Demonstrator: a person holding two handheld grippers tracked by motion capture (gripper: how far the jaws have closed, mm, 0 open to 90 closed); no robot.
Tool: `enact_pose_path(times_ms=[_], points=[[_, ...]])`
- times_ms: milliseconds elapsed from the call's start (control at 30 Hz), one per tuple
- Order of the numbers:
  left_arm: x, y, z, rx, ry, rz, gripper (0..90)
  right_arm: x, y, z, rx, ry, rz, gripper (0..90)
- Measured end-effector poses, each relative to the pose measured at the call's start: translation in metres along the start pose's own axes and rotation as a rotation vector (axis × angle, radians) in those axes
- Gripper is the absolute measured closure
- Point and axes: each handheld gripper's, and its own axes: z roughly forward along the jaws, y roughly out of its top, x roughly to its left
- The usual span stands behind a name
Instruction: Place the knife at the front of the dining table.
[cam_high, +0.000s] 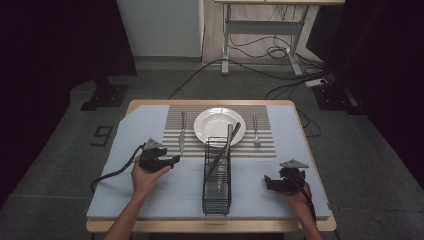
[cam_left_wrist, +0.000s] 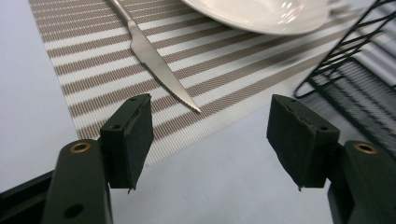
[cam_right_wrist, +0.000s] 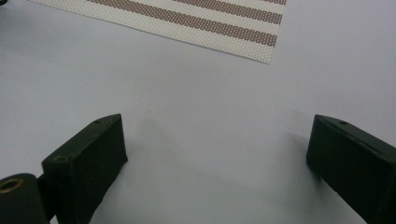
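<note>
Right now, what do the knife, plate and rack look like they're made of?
Knife: looks like brushed steel, one grey piece with a dull sheen and a serrated edge.
Plate: likely glazed ceramic, white and glossy with bright highlights; could be melamine.
Rack: thin wire, black matte, probably coated metal; you can see the cloth through its open grid.

Table (cam_high: 295, 107) bears blue cloth (cam_high: 145, 125), striped placemat (cam_high: 265, 145), wire rack (cam_high: 217, 200).
</note>
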Motion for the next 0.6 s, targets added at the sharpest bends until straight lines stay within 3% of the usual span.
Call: enact_pose_path(times_ms=[67, 133, 333, 533, 600], points=[[0.001, -0.006, -0.007, -0.002, 0.014, 0.002, 31.9, 0.0, 0.0, 0.0, 0.0, 0.0, 0.0, 4.4], [-0.003, -0.012, -0.013, 0.005, 0.041, 0.039, 31.8, 0.0, 0.0, 0.0, 0.0, 0.0, 0.0, 4.4], [-0.012, -0.023, -0.025, -0.014, 0.014, 0.066, 31.9, 0.0, 0.0, 0.0, 0.0, -0.001, -0.001, 4.4], [-0.004, -0.028, -0.025, -0.019, 0.012, 0.027, 31.8, 0.0, 0.0, 0.0, 0.0, -0.001, 0.0, 4.4], [-0.003, -0.028, -0.026, -0.015, 0.029, 0.037, 31.8, 0.0, 0.0, 0.0, 0.001, -0.001, 0.0, 4.4]])
